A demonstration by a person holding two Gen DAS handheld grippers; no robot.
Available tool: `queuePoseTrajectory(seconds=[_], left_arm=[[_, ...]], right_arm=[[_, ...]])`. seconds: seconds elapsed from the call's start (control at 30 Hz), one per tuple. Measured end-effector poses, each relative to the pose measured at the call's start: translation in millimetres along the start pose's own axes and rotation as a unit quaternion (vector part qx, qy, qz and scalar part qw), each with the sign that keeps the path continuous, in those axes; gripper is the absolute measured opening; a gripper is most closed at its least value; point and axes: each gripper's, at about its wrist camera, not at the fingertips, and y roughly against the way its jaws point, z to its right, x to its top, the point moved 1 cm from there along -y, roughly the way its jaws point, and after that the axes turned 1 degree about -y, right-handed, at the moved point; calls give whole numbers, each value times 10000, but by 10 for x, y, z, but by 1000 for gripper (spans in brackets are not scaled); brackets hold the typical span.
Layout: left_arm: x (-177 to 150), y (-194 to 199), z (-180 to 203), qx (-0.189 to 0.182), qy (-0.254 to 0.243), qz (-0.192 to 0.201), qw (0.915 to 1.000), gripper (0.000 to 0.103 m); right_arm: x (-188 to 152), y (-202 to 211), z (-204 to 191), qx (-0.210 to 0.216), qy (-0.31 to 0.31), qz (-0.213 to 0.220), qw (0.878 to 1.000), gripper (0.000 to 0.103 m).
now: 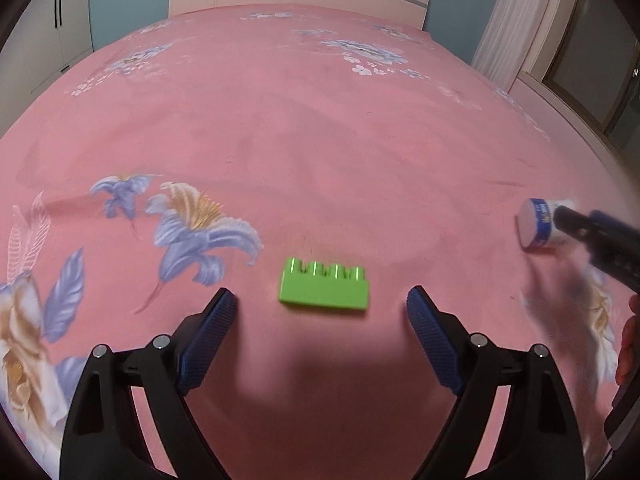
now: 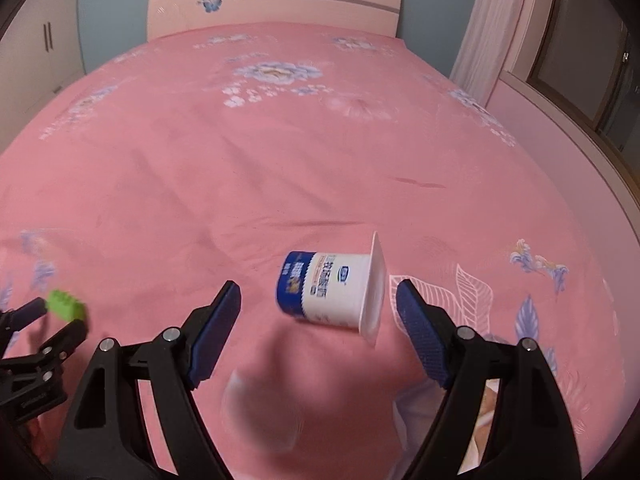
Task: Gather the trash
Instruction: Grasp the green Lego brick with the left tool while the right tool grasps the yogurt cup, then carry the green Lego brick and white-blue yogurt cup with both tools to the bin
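Right hand-held gripper wide, empty; cup on its side on bed between pads, untouched. Light, thin-walled, crushable: grip across body. Left hand-held gripper wide over rigid green brick.

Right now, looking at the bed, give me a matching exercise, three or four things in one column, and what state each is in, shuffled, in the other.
Things:
1. green block
2. yogurt cup
3. left claw
4. bedsheet

States:
A. pink with blue flowers
B. lying on its side
C. open, holding nothing
D. studs pointing toward the headboard

Pairs: 1-D, 2-B, 3-C, 4-A
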Motion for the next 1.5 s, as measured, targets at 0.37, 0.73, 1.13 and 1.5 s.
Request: queuePoseTrajectory(seconds=[0.37,0.73,1.13,1.5], left_arm=[[83,-165,29,43,-185,151,9997,45],[-11,35,80,-142,-243,-11,9996,45],[-241,1227,144,-8,-441,262,9987,45],[-522,2870,237,220,-629,988,9929,45]], right_arm=[[-27,-603,132,33,-383,-443,9983,62],[-86,-202,231,488,-323,-322,9978,58],[-281,1068,275,896,-111,183,9958,58],[-551,2728,369,1440,173,876,9855,58]])
